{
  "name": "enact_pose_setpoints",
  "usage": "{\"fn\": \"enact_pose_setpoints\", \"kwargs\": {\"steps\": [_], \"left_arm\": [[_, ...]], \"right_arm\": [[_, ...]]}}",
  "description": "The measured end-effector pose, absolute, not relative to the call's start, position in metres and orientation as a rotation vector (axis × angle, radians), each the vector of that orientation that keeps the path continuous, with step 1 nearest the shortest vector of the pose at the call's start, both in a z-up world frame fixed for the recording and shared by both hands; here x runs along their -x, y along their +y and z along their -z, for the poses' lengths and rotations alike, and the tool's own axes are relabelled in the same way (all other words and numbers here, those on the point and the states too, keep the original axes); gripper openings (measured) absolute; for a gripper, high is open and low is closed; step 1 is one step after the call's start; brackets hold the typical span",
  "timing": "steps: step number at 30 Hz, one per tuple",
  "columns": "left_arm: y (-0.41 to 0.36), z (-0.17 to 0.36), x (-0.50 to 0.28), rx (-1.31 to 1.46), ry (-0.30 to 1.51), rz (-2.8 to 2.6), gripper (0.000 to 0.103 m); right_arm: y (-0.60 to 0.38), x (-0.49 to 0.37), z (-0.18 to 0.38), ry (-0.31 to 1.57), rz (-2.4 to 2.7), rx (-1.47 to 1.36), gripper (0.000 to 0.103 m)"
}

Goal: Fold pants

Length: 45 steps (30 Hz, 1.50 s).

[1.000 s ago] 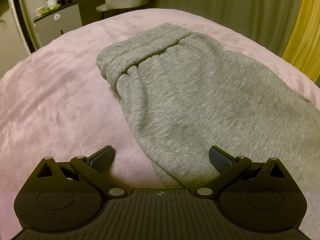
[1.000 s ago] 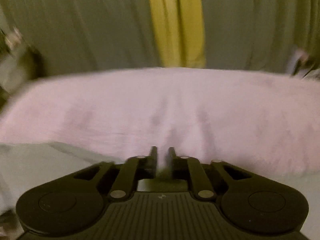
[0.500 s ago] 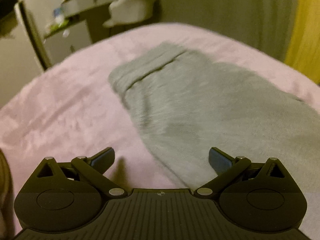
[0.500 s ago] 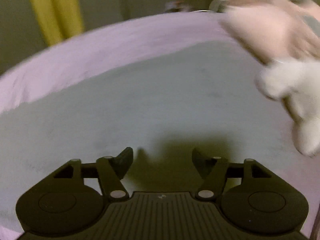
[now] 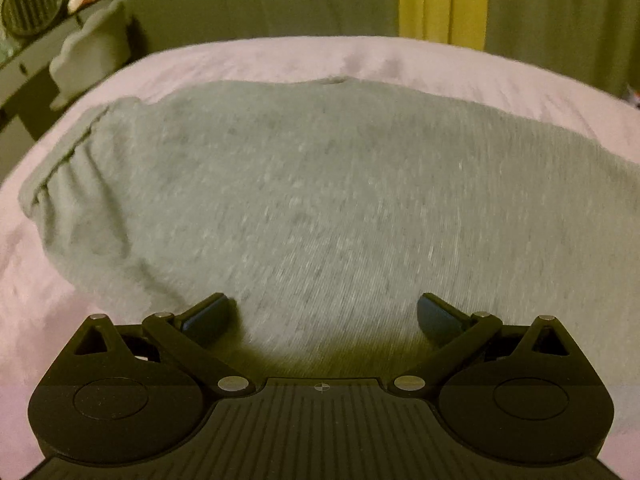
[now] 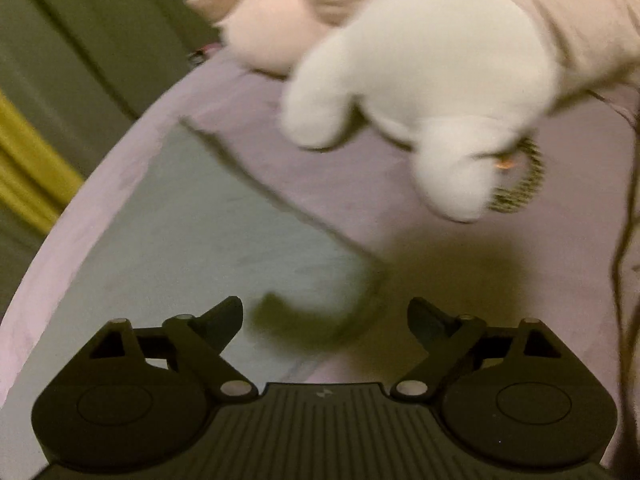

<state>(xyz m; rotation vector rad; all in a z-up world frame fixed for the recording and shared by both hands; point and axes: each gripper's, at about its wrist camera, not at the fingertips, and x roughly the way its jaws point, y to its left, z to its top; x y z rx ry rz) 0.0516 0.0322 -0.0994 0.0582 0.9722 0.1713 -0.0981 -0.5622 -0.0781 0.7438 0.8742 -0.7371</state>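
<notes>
My left gripper (image 5: 322,314) hangs over the grey pants (image 5: 328,200), jaws spread wide, nothing between them, pointing down at the cloth. The pants lie flat on the pink bedspread (image 5: 248,60), long axis running side to side across my left view: the gathered waistband (image 5: 60,160) sits at the left end, and the fabric stretches off past the right edge. Over on the other side, my right gripper (image 6: 325,320) has just been opening and now stands wide apart and empty, right above the leg end of the pants (image 6: 192,240). Here the cloth runs diagonally, from lower left up toward the straight hem edge (image 6: 276,196) that slants across the bedspread (image 6: 344,184). A white plush toy (image 6: 420,92) lies beyond that edge, well apart from the pants, blurred.
</notes>
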Motion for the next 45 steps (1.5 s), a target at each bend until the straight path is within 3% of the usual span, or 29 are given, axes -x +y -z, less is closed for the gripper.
{"fn": "enact_pose_setpoints", "kwargs": {"steps": [5,7,9,11,23,25,27,40,43,45], "left_arm": [[0.044,0.1,-0.052,0.053,0.959,-0.181,0.103],[0.043,0.101,-0.054,0.052,0.953,-0.191,0.103],[0.042,0.102,-0.055,0.04,0.95,-0.196,0.103],[0.045,0.102,-0.054,0.048,0.95,-0.196,0.103],[0.047,0.103,-0.057,0.06,0.946,-0.203,0.103],[0.047,0.103,-0.057,0.062,0.946,-0.203,0.103],[0.048,0.103,-0.056,0.067,0.946,-0.201,0.103],[0.048,0.102,-0.057,0.07,0.947,-0.202,0.103],[0.048,0.102,-0.057,0.073,0.947,-0.2,0.103],[0.049,0.102,-0.057,0.076,0.946,-0.2,0.103]], "right_arm": [[-0.57,0.11,0.098,0.794,0.662,-0.863,0.09],[-0.571,0.107,0.102,0.761,0.636,-0.871,0.085],[-0.57,0.106,0.102,0.749,0.631,-0.876,0.064],[-0.572,0.103,0.112,0.751,0.642,-0.883,0.052],[-0.576,0.121,0.13,0.678,0.582,-1.067,0.052],[-0.578,0.121,0.133,0.65,0.583,-1.087,0.048],[-0.581,0.121,0.136,0.636,0.586,-1.107,0.029],[-0.583,0.12,0.137,0.618,0.574,-1.129,0.035],[-0.583,0.118,0.134,0.618,0.579,-1.116,0.024],[-0.583,0.12,0.135,0.607,0.578,-1.135,0.023]]}}
